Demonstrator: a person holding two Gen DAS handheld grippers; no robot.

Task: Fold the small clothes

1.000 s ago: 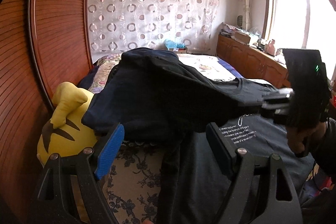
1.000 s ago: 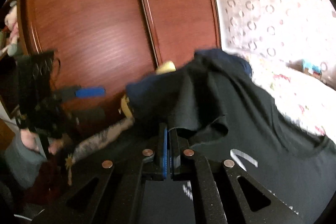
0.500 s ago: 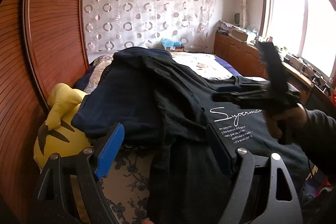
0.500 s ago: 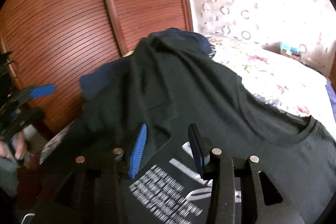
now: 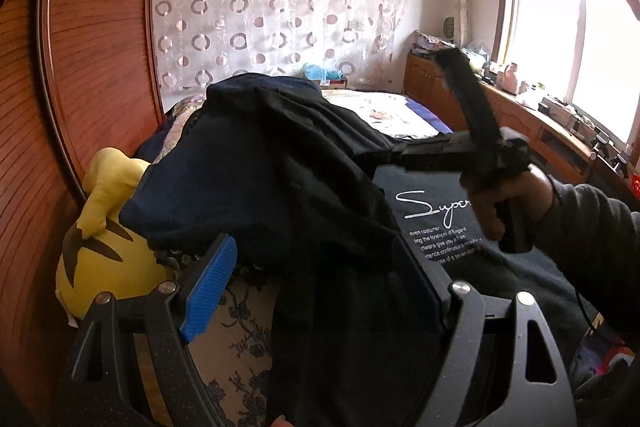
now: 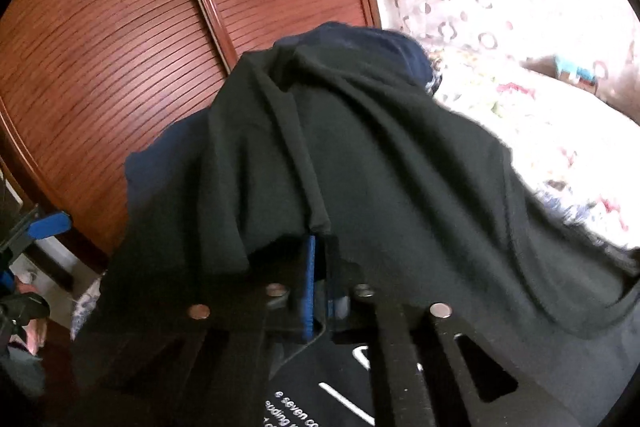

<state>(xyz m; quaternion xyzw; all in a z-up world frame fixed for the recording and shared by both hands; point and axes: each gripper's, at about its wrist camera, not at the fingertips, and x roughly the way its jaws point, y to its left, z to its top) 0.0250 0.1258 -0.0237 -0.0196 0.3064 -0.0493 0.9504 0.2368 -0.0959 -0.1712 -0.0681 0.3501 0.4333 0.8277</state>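
Observation:
A black T-shirt (image 5: 332, 211) with white print (image 5: 432, 211) lies on the bed, its upper part heaped over a navy garment (image 5: 208, 187). My right gripper (image 6: 318, 247) is shut on a fold of the black T-shirt (image 6: 360, 147); in the left wrist view the right gripper (image 5: 368, 157) reaches in from the right, held by a hand (image 5: 504, 195). My left gripper (image 5: 312, 283) hangs open over the shirt's lower part, its blue pad (image 5: 208, 287) clear of the cloth. The left gripper's pad (image 6: 50, 225) also shows at the right wrist view's left edge.
A yellow plush toy (image 5: 100, 247) sits at the bed's left, against the wooden wardrobe doors (image 5: 80, 67). Floral bedding (image 5: 240, 327) shows beside the shirt. A low wooden cabinet (image 5: 520, 115) with clutter runs under the window on the right.
The right gripper let go of the shirt, opened, moved left and down toward the heap, and shut again on a fold. The lifted cloth dropped back. The left gripper stayed put.

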